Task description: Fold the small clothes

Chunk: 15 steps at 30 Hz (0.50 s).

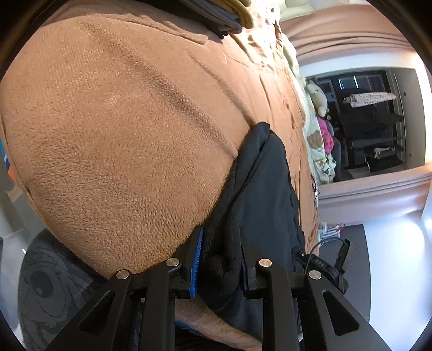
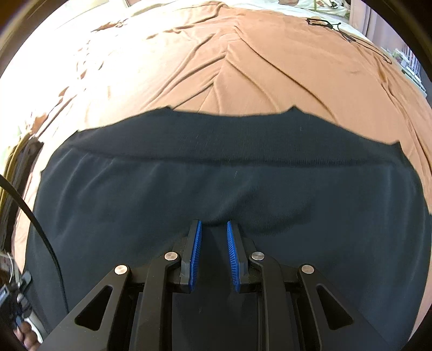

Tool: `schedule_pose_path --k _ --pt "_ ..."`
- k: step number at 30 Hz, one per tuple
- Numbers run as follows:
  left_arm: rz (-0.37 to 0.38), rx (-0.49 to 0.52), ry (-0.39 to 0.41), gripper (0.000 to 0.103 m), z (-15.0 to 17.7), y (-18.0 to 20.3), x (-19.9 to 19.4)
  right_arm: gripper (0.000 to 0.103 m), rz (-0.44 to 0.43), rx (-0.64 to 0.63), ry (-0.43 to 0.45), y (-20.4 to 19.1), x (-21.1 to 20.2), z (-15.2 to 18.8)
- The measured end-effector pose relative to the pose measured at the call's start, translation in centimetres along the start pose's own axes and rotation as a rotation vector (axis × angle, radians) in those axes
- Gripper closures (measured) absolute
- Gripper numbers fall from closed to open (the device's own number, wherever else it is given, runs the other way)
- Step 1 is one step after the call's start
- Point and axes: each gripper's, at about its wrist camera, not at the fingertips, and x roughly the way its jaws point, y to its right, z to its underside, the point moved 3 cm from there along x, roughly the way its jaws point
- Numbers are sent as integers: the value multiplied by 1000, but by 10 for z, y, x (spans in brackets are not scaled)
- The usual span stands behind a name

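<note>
- The dark garment (image 2: 216, 189) lies spread on a bed covered by a brown blanket (image 2: 243, 67); in the right wrist view its ribbed waistband edge runs across the frame, away from the camera, with the smoother body cloth nearer.
- The right gripper (image 2: 213, 229) points down at the body cloth with its blue pads (image 2: 195, 248) standing a narrow gap apart. The tips sit at a small pucker of the fabric, but I cannot tell whether any cloth is pinched between them.
- The left gripper (image 1: 221, 243) has a bunched fold of the dark garment (image 1: 259, 189) between its jaws at one end of the piece. One blue pad (image 1: 198, 259) shows; the other is hidden by cloth. It reads as a loose hold on thick gathered fabric, though whether the pads press firmly is unclear.
- Handling, as a judgement: the garment is light, soft knit with no stiffness. It will sag and drape from any held point, and the smooth body cloth may slip from a shallow pinch.
- The ribbed waistband looks thicker and firmer, so it is the better place to take hold, near its corners, with a matching grip at the opposite end so the fold stays square.
- The fleecy blanket may drag on the cloth, so lifting clear should serve better than sliding.
- A stack of folded clothes (image 1: 224, 16) sits at the far edge of the bed.
</note>
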Motion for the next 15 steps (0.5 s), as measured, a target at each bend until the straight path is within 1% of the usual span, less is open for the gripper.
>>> schedule_pose_path --k 10,15 --pt "13 -25 10 79 -1 -2 1 88 25 -13 -29 -3 51 -50" --pt "6 -24 19 79 0 -2 1 88 19 9 -33 -5 65 -61"
